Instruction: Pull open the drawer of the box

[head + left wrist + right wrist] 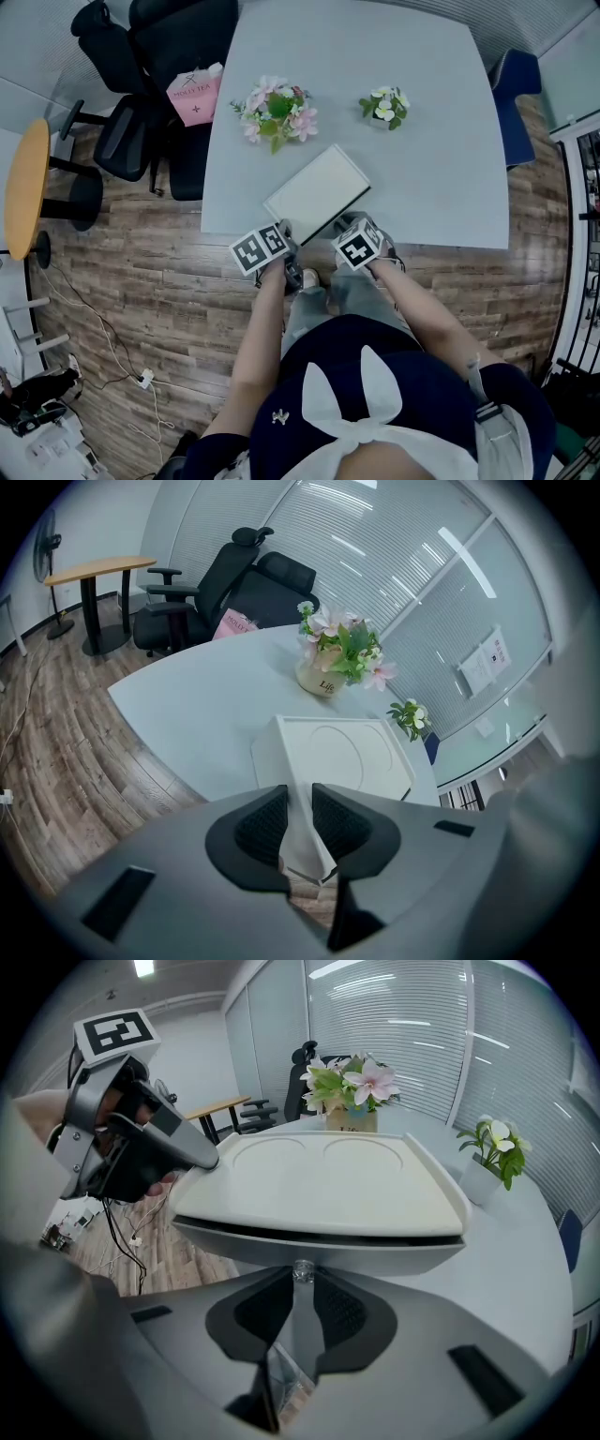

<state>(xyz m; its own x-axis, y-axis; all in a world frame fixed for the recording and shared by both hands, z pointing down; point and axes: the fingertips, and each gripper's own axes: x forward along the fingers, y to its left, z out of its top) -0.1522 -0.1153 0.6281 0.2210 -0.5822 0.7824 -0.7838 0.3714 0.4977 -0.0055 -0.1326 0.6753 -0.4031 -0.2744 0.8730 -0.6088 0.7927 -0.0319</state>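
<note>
The box [317, 192] is seen lying flat on the tabletop [422, 112], close to its near edge and turned at a slant, with one short side facing the person. The left tool [300, 799] is clamped on a near corner of the box, whose white wall is pinched between the pads. The right tool [302, 1283] is closed at its tips on the small clear knob [302, 1272] in the middle of the drawer [319, 1249] front. Only a thin dark seam is shown between the lid and the drawer front, so the drawer is judged to be shut or barely started. The step in hand is taken to be the grip before the pull: both holds are set and the pull itself is not yet made. For the next move, the knob would need to be drawn straight back toward the person, level with the tabletop, while the box is held in place by the left tool. Since the knob is small and smooth, a slip from the pads could be expected if the pull is angled.
</note>
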